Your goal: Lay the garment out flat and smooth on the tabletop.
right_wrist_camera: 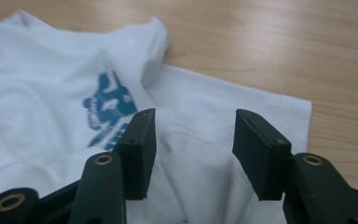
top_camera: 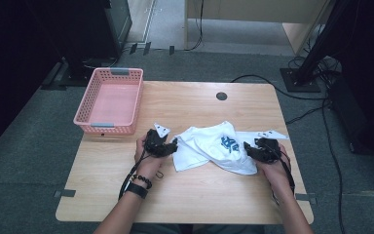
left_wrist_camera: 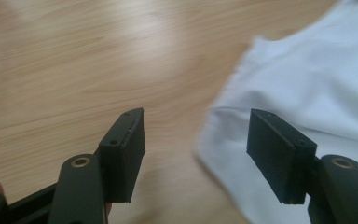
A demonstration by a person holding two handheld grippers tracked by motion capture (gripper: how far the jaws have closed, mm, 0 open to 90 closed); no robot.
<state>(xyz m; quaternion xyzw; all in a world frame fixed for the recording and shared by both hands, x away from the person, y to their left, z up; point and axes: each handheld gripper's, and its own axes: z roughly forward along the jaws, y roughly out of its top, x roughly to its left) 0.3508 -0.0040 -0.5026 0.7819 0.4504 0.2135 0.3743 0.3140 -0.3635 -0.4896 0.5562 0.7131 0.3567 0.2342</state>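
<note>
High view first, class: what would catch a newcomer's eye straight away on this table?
The crumpled white T-shirt with a blue print lies mid-table, between the two hand-held grippers. The left gripper sits at its left edge and the right gripper at its right side, both with jaws apart and no cloth pinched. A pink basket stands at the table's far left corner.

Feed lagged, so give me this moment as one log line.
left tool: open, at shirt edge | right tool: open over shirt, nothing gripped | shirt: crumpled on table | basket: empty
</note>
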